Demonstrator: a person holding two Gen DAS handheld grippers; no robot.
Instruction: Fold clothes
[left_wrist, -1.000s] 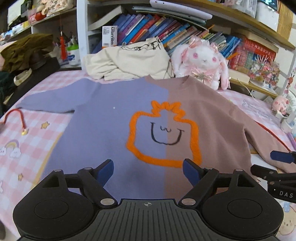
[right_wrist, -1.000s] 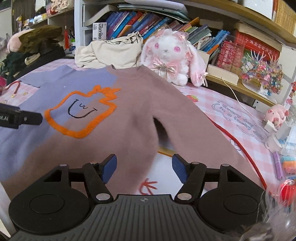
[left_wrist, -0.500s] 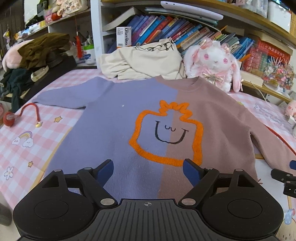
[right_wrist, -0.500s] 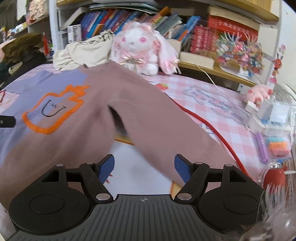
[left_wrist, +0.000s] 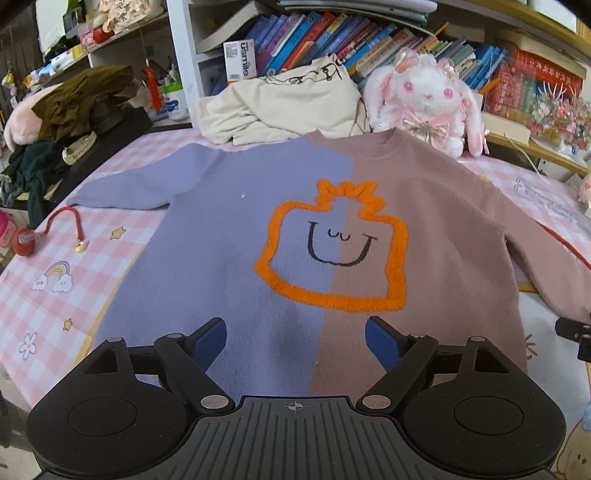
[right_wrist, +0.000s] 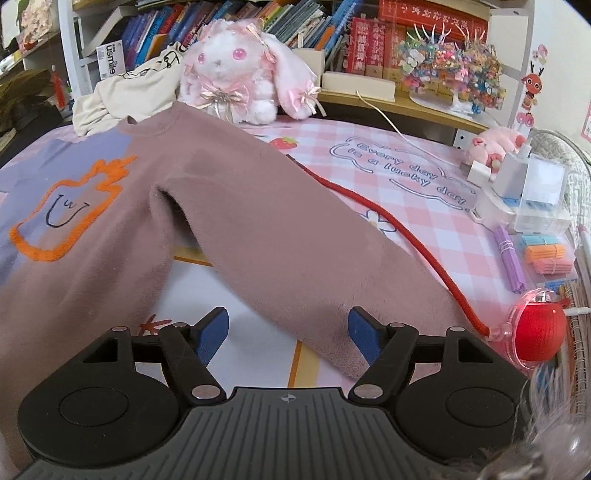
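- On the pink checked cloth (left_wrist: 55, 310) the sweater (left_wrist: 229, 258) lies spread flat, face up, both sleeves out.
- Both grippers hang at the sweater's near edge, left gripper (left_wrist: 295, 334) at the hem, right gripper (right_wrist: 288, 326) at the brown cuff (right_wrist: 332, 343), fingers spread, pinching nothing.
- Red cord (right_wrist: 406, 236) runs just beside that sleeve; a careless pinch could snag it.
- Fuzzy knit may slip or bunch.

One two-tone sweater (left_wrist: 258, 236), one cream garment (left_wrist: 280, 107) (crumpled), one plush rabbit (left_wrist: 424, 99), two red cords (right_wrist: 388, 229).
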